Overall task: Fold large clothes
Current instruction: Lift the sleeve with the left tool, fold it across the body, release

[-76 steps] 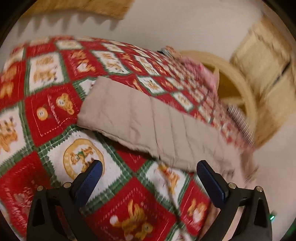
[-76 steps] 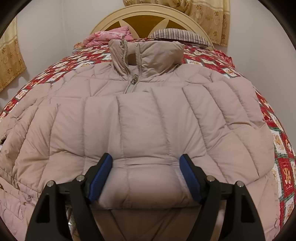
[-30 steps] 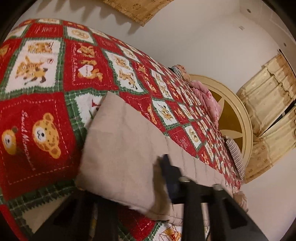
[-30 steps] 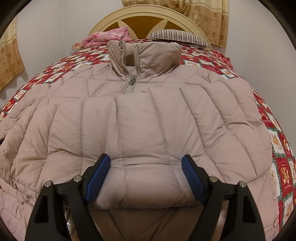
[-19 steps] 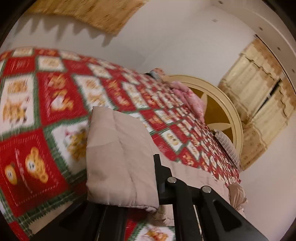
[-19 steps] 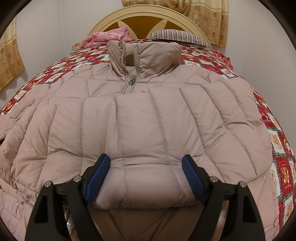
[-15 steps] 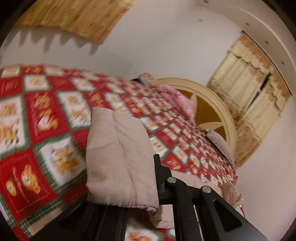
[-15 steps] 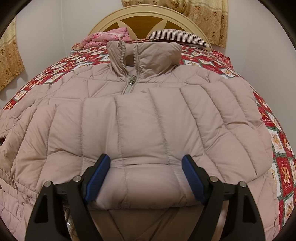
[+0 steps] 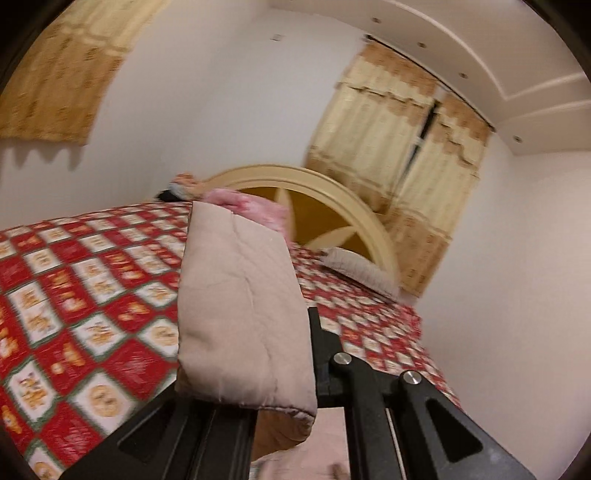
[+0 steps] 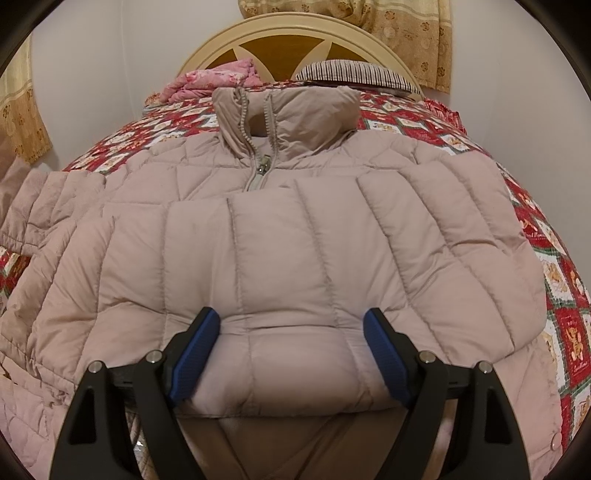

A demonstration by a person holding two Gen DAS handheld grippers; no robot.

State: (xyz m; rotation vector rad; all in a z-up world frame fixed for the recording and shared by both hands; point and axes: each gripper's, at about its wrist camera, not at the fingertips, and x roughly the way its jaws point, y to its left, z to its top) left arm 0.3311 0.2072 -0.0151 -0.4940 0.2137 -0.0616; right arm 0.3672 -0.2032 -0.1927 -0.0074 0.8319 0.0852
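A beige quilted puffer jacket (image 10: 258, 236) lies front-up on the bed's red-and-white patchwork quilt (image 10: 554, 280), its collar toward the cream arched headboard (image 10: 295, 33). The right gripper (image 10: 291, 354) hovers over the folded sleeve with its blue-padded fingers (image 10: 194, 354) spread wide. The left gripper (image 9: 280, 373) is clamped on the beige cuffed sleeve end (image 9: 240, 302), raised above the quilt.

Warm indoor light, left wrist view motion-blurred, right wrist view sharp, fisheye bending, dark vignetted corners
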